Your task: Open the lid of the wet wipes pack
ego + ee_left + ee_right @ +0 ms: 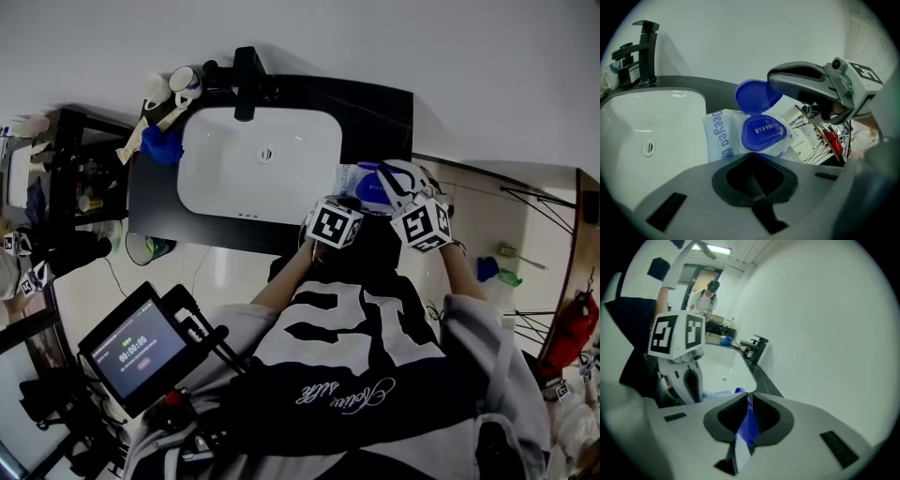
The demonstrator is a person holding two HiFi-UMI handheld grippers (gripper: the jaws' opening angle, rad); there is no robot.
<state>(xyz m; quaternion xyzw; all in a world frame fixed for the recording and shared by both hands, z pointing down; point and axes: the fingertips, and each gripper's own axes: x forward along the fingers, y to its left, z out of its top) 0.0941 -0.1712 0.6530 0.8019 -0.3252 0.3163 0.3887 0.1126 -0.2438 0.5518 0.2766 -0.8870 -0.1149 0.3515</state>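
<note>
Right gripper [745, 401] on pack's [718, 136] raised lid [757, 96]

We reach both arms forward, with our left forearm [286, 277] and right forearm [466, 274] angled inward, so the two grippers sit just beside each other. Our left gripper [753, 183] has its jaws pressed together, with nothing showing between them. Our right gripper [744, 420] has its jaws clamped on the blue lid [757, 96].
</note>
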